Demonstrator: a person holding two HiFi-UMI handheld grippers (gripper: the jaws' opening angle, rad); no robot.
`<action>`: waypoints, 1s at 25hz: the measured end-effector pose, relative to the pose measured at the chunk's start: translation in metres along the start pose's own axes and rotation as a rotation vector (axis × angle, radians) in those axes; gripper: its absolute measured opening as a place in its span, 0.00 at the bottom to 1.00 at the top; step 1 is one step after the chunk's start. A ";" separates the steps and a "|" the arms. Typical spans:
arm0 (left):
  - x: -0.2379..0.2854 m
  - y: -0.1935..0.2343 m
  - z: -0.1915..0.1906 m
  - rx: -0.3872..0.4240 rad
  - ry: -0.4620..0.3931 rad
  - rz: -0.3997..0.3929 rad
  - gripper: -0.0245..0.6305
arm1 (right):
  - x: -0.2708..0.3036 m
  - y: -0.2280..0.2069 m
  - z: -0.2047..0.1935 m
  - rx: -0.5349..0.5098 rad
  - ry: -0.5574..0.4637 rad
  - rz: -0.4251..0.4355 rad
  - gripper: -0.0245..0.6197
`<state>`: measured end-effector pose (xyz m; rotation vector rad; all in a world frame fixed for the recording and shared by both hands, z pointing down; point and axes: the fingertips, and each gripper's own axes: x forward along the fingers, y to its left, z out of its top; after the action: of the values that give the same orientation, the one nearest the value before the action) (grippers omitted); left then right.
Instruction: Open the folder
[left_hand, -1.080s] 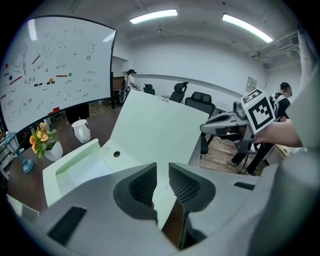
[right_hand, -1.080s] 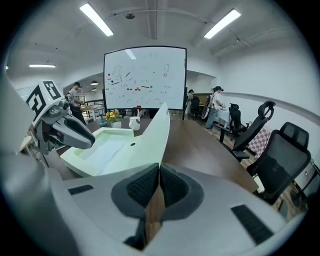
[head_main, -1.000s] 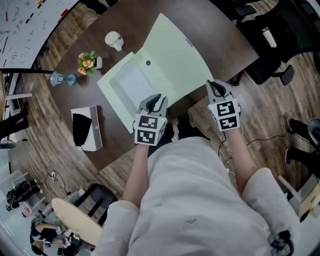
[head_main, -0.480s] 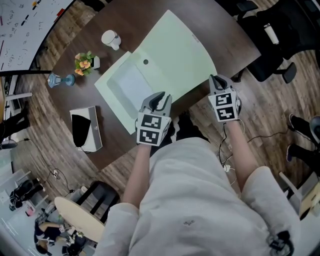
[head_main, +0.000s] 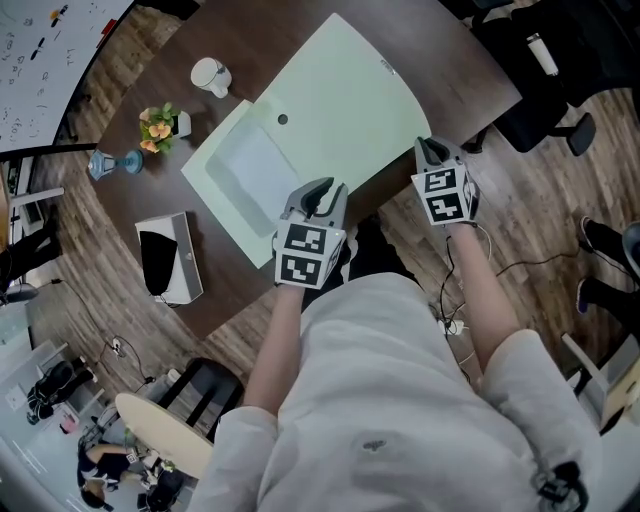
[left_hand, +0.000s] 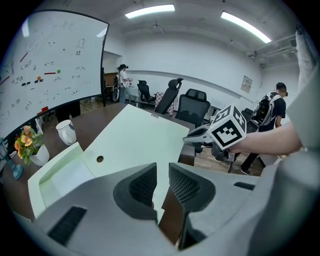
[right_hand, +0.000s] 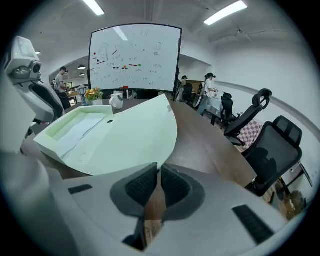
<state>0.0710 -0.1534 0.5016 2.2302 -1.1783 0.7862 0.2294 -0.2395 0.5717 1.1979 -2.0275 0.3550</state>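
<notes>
My left gripper (head_main: 318, 192) sits at the near edge of the pale green folder (head_main: 340, 110). Its jaws are apart and loose: the folder's edge shows in the gap, but the pads don't press on it. My right gripper (head_main: 432, 152) hangs just off the folder's right corner, jaws almost together and clenched on nothing. The folder lies spread open on the table (head_main: 460, 70), with a white sheet (head_main: 250, 165) in its left half.
</notes>
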 end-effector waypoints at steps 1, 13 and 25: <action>0.000 -0.001 0.000 0.000 0.003 -0.001 0.15 | 0.002 -0.001 -0.001 0.003 0.004 0.002 0.08; 0.009 -0.003 -0.005 -0.008 0.025 -0.016 0.15 | 0.028 -0.008 -0.014 0.051 0.074 0.006 0.10; 0.010 0.001 -0.005 -0.013 0.031 -0.012 0.15 | 0.037 -0.010 -0.022 0.027 0.147 -0.036 0.13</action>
<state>0.0733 -0.1560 0.5121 2.2049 -1.1508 0.8028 0.2374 -0.2562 0.6122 1.1878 -1.8786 0.4412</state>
